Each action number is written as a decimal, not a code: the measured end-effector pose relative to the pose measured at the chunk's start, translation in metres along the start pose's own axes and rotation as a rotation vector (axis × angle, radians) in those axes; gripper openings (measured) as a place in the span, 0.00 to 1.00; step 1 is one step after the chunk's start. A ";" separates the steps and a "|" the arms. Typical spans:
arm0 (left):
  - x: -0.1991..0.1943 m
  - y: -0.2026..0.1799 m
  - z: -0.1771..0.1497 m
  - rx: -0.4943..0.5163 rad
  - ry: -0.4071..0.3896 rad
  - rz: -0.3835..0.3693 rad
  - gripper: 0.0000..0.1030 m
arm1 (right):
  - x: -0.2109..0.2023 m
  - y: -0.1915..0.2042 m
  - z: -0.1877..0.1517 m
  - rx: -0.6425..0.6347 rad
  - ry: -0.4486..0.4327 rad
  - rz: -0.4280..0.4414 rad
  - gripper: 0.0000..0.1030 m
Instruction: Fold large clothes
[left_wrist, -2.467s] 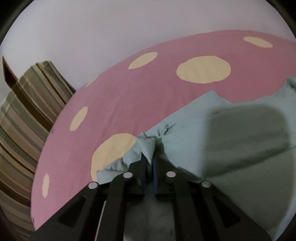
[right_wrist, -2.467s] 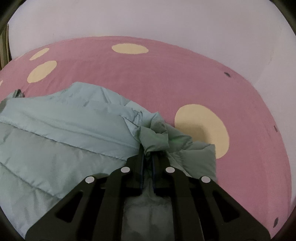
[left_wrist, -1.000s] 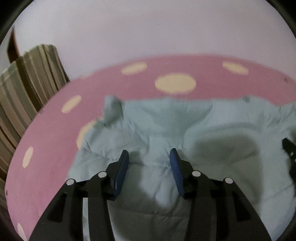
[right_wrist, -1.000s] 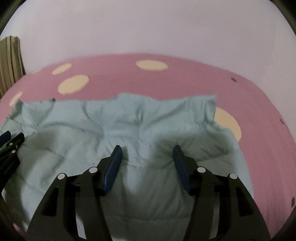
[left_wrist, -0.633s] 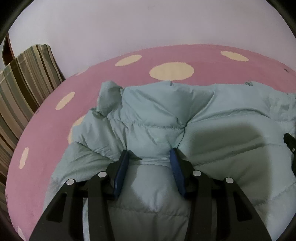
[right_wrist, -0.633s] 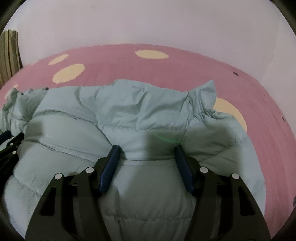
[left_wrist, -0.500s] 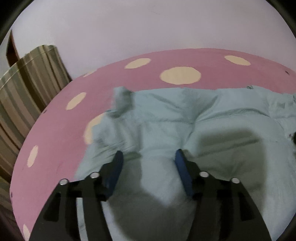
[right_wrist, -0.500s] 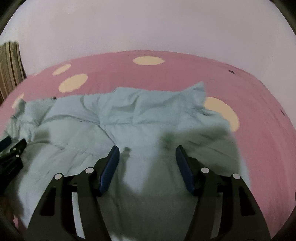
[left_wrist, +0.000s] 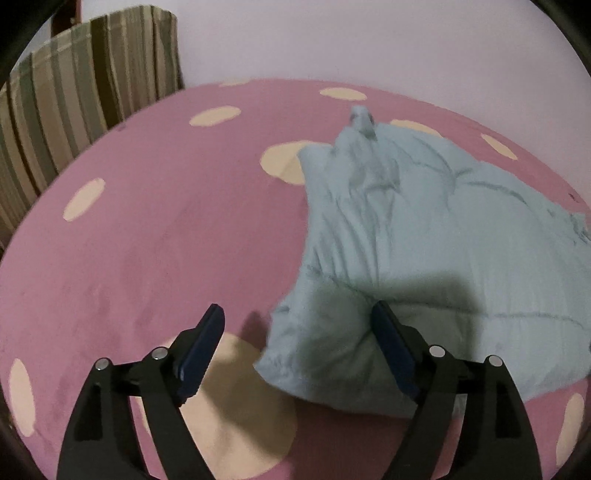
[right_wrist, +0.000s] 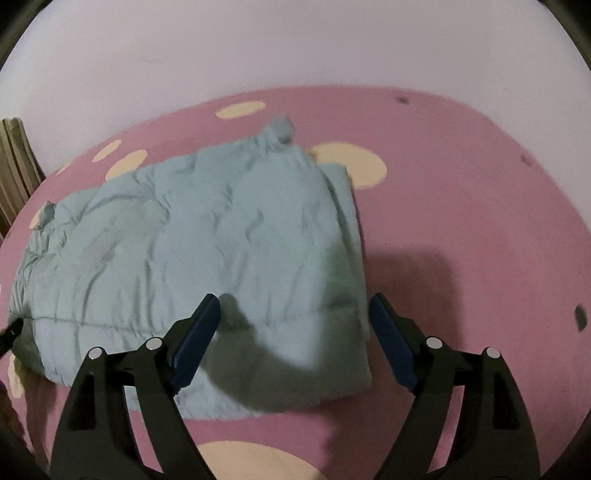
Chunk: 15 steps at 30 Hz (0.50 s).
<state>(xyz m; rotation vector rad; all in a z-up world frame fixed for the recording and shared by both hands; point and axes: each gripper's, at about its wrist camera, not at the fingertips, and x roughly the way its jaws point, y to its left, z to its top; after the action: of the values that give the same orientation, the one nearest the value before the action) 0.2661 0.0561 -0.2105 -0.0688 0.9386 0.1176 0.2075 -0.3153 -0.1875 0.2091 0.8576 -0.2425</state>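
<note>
A pale blue-green puffer jacket (right_wrist: 207, 236) lies folded into a compact bundle on the pink bed cover with cream dots (right_wrist: 461, 221). It also shows in the left wrist view (left_wrist: 424, 236), right of centre. My left gripper (left_wrist: 297, 328) is open and empty, hovering over the bundle's near left corner. My right gripper (right_wrist: 291, 321) is open and empty, hovering over the bundle's near right corner. Both are raised above the fabric and touch nothing.
The pink cover (left_wrist: 147, 240) spreads around the jacket. A striped brown and grey curtain (left_wrist: 74, 81) hangs at the far left. A plain pale wall (right_wrist: 295, 44) runs behind the bed.
Both grippers let go of the jacket, opened wide and drew back and up. The jacket now lies folded; the left gripper has shifted left of it.
</note>
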 end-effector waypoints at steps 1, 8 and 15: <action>0.001 -0.003 0.000 0.010 0.008 -0.020 0.79 | 0.003 -0.002 -0.002 0.009 0.013 0.007 0.81; 0.017 -0.011 0.001 0.014 0.044 -0.083 0.79 | 0.028 -0.009 -0.012 0.060 0.075 0.041 0.85; 0.017 -0.019 -0.001 0.020 0.029 -0.140 0.34 | 0.026 -0.001 -0.017 0.059 0.080 0.108 0.41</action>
<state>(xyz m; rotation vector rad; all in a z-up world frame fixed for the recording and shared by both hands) 0.2781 0.0382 -0.2242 -0.1180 0.9607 -0.0217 0.2117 -0.3153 -0.2184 0.3216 0.9159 -0.1592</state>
